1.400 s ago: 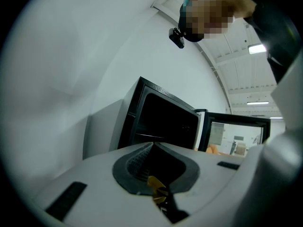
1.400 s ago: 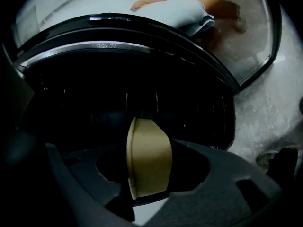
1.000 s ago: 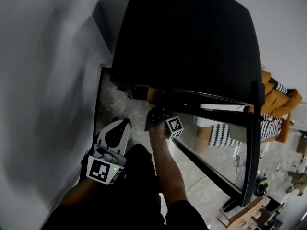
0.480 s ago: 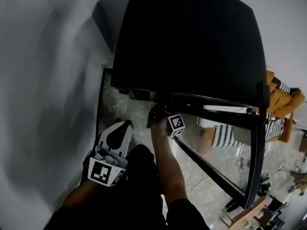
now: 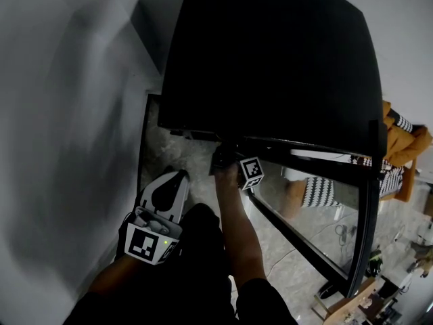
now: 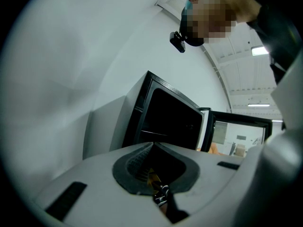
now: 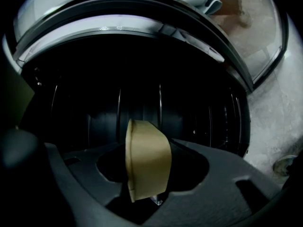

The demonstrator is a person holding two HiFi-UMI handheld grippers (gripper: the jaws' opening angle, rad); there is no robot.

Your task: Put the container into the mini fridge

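mini fridge [image 5: 270,53]: black box on the floor against a pale wall, seen from steeply above. Cavity open and dark in the right gripper view, with ribbed back wall and wire shelf rails [image 7: 161,103]. No other item made out inside. Likely left open to receive the load.

fridge door [image 5: 318,208]: glass-fronted, swung wide to the person's right, well clear of the opening. Leaves a free path in, with no hand needed on it.

left gripper [image 5: 164,188]: low and near the person's body, apart from the fridge. Jaws pressed together with nothing between them. Looks parked out of the way, angled up toward the fridge front.

right gripper [image 5: 223,162]: arm stretched forward, nose right at the fridge mouth under the top edge. Jaws part-spread and clamped on the container, aimed straight into the cavity.

container [image 7: 144,162]: tan tub turned on its side, rim to the left, pinched across its body between the right jaws. Off any surface, just at the opening, not yet on a shelf. Probably mid-insertion. Sideways hold may need righting before release, otherwise a risk of rolling.
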